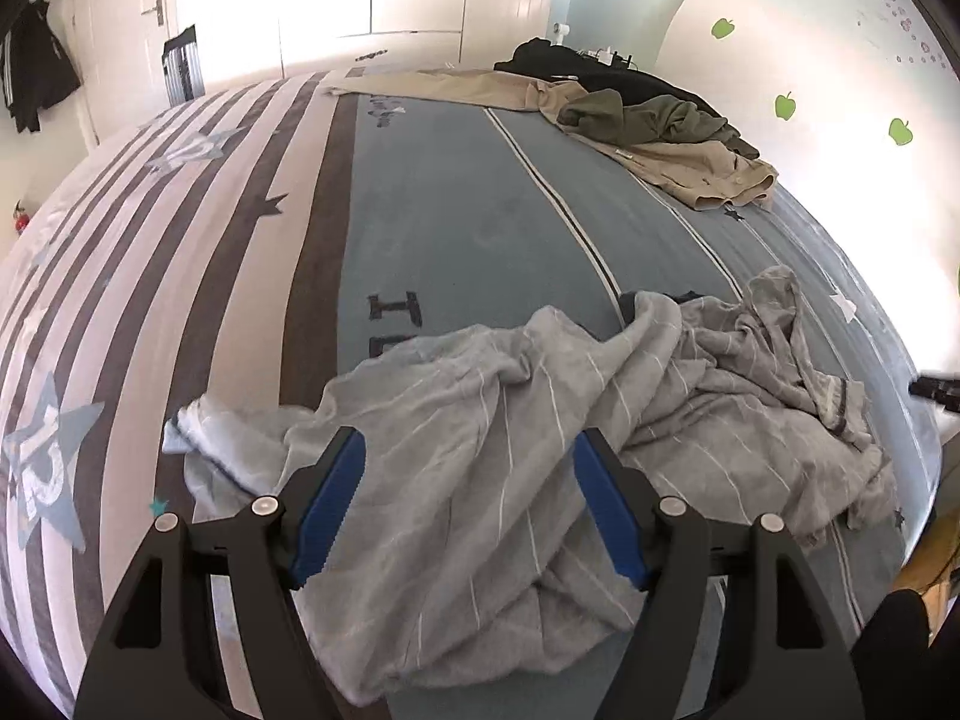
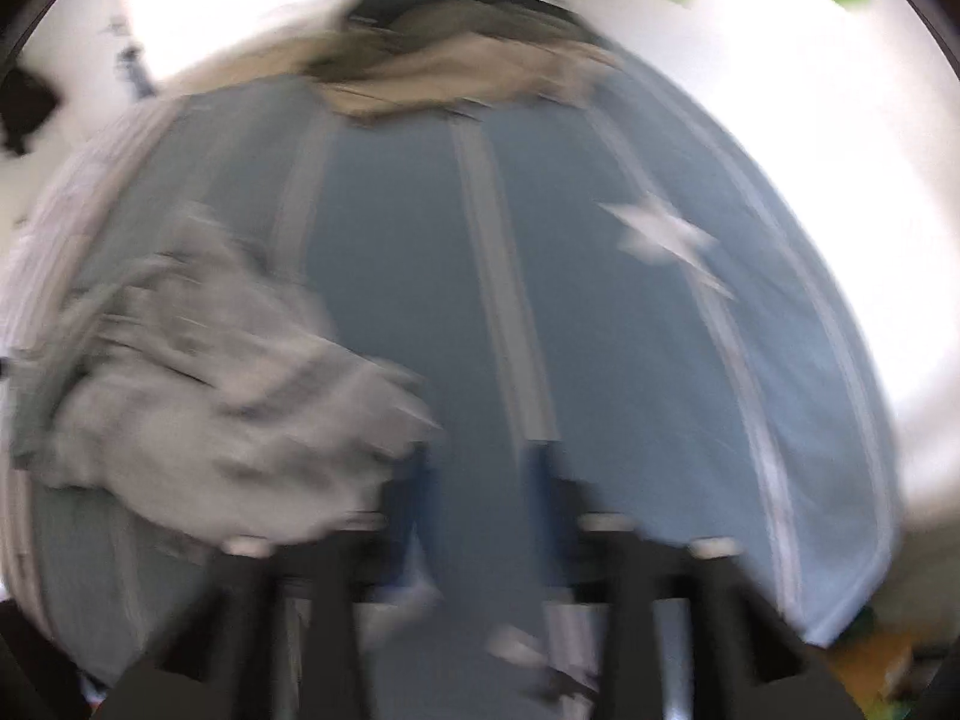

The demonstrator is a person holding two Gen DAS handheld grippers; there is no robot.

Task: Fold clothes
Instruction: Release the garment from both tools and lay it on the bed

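A crumpled grey shirt with thin white stripes (image 1: 690,396) lies on the blue part of the bed cover (image 1: 456,210), near its front edge. My left gripper (image 1: 471,441) hovers over the shirt's left half, its blue-padded fingers (image 1: 330,504) wide apart and open, with cloth below them but nothing pinched. The right wrist view is blurred. There the same grey shirt (image 2: 198,396) lies to the left of my right gripper (image 2: 480,462). That gripper is open, with only the bare blue cover (image 2: 390,240) showing between its fingers.
A pile of beige, olive and black clothes (image 1: 648,114) lies at the far end of the bed, by a wall with green apple stickers (image 1: 723,28). Brown-and-cream stripes with stars (image 1: 120,276) cover the bed's left side. Dark clothing (image 1: 36,78) hangs on the left wall.
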